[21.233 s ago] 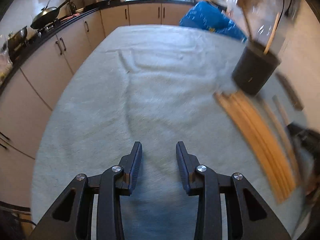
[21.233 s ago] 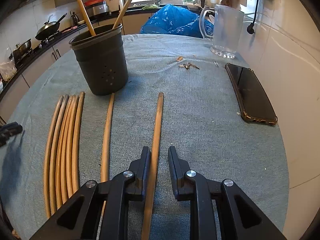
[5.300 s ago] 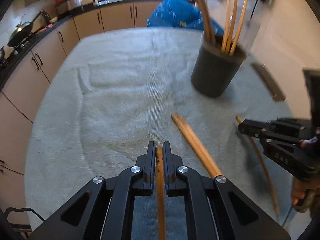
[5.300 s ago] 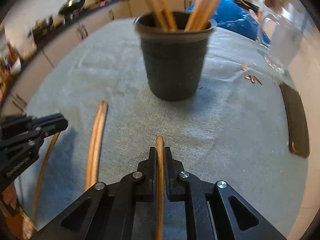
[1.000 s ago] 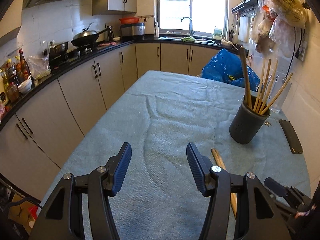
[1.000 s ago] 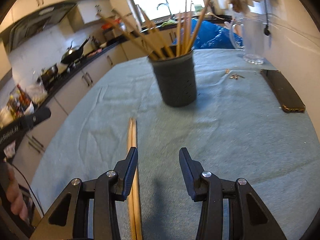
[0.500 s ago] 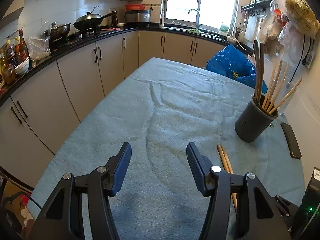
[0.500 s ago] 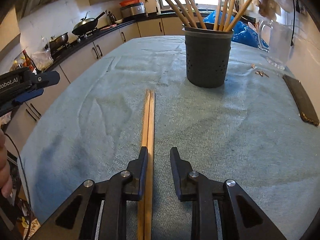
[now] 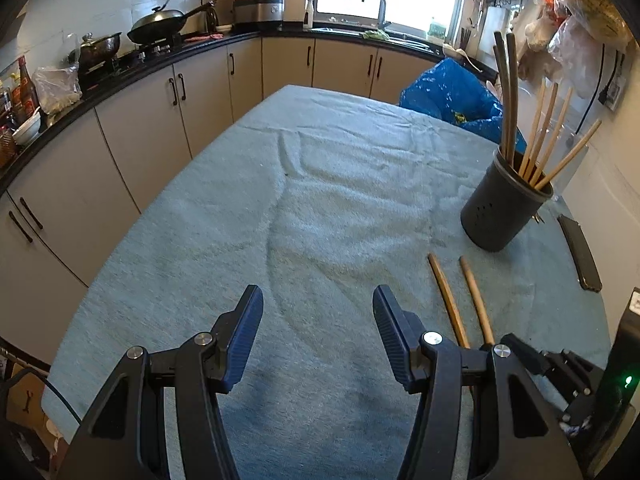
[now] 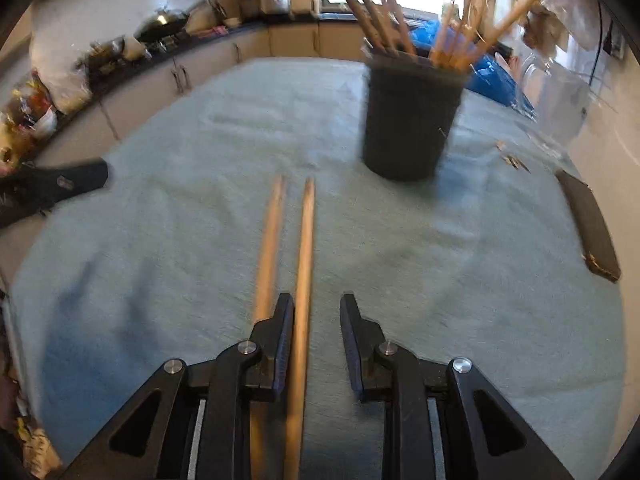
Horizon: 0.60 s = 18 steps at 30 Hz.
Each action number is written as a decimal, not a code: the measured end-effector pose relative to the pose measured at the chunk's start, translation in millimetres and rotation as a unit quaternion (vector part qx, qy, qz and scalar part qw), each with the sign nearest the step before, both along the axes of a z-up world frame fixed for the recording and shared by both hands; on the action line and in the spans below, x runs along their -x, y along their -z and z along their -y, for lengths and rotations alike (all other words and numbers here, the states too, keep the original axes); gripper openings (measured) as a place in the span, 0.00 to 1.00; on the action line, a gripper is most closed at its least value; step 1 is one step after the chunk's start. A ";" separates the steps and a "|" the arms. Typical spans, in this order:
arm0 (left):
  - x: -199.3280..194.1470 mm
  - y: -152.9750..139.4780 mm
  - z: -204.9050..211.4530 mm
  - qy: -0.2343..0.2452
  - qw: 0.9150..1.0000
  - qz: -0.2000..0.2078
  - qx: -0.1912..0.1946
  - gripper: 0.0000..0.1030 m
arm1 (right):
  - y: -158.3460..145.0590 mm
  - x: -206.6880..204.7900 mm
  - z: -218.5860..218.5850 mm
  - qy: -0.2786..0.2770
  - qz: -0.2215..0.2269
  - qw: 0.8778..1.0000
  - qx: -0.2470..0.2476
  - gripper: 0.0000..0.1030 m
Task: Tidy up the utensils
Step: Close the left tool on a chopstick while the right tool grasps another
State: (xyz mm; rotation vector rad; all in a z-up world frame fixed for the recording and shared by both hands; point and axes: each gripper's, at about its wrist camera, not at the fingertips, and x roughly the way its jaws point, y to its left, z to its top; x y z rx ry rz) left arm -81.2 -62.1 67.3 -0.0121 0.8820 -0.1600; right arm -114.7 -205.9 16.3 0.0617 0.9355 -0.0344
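Observation:
Two long wooden sticks lie side by side on the teal cloth, the left stick (image 10: 269,244) and the right stick (image 10: 305,248); they also show in the left wrist view (image 9: 446,296). A dark utensil cup (image 10: 410,120) holding several wooden sticks stands behind them; it also shows in the left wrist view (image 9: 502,208). My right gripper (image 10: 316,320) is open, low over the cloth, with the right stick between its jaws against the left finger. My left gripper (image 9: 318,320) is wide open and empty, left of the sticks.
A black phone (image 10: 592,224) lies at the cloth's right side, near a glass jug (image 10: 556,96) and small bits (image 10: 514,162). A blue bag (image 9: 452,92) sits behind the table. Kitchen cabinets (image 9: 140,120) run along the left.
My right gripper has opened a little and shifted right, so the right stick now lies between its jaws. The two sticks have parted slightly. My left gripper has barely moved.

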 end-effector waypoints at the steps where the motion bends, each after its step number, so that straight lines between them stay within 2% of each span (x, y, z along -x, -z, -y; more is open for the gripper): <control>1: -0.4 1.3 1.8 0.002 1.000 -0.003 -0.001 0.54 | 0.2 0.5 3.5 0.003 -0.002 1.000 -0.006 0.23; 6: -2.5 3.8 13.1 0.015 1.000 -0.014 0.004 0.54 | 1.6 1.4 15.1 0.014 -0.014 1.000 0.005 0.23; 11: -9.1 9.6 37.4 0.046 0.999 -0.026 -0.007 0.54 | 1.5 11.5 41.6 0.040 -0.025 0.999 0.004 0.17; 15: -21.9 28.4 71.9 0.086 0.994 -0.062 -0.018 0.54 | 0.5 23.5 55.7 0.053 -0.028 0.998 0.001 0.14; 18: -27.4 43.5 90.2 0.097 0.991 -0.081 -0.034 0.54 | -0.5 28.6 59.8 0.056 -0.028 0.998 -0.004 0.14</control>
